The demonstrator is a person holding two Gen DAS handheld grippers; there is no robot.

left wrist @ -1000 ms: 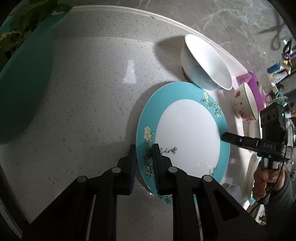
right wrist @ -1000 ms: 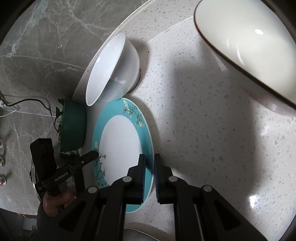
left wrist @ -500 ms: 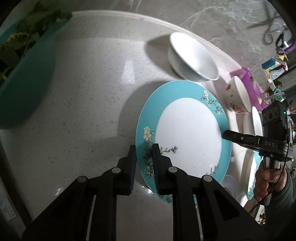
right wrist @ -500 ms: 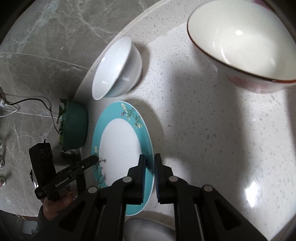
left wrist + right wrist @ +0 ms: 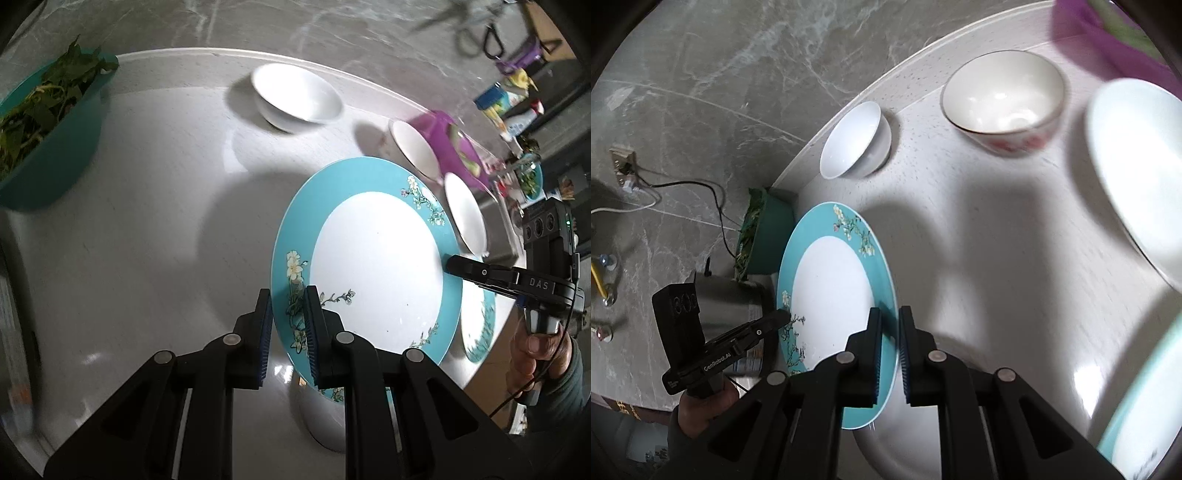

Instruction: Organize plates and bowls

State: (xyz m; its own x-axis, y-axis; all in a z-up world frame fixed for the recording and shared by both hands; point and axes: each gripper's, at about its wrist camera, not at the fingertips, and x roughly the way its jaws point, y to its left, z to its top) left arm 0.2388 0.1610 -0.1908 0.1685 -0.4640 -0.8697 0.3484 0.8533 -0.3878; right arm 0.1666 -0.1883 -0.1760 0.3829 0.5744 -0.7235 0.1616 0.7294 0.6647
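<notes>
A teal-rimmed floral plate is held in the air above the white counter, tilted. My left gripper is shut on its near rim. My right gripper is shut on the opposite rim; its fingers also show in the left wrist view. A plain white bowl stands near the back edge. A white bowl with red flowers stands to its right. A white dish lies further right. A second teal plate lies behind the held one.
A teal basin of green leaves stands at the left. A purple container sits at the back right. A white bowl lies under the held plate. A steel pot stands by the counter's left end.
Both grippers have lifted the teal plate well up from the counter and drawn it back. The bowls look smaller and farther, and more dishes have come into view.
</notes>
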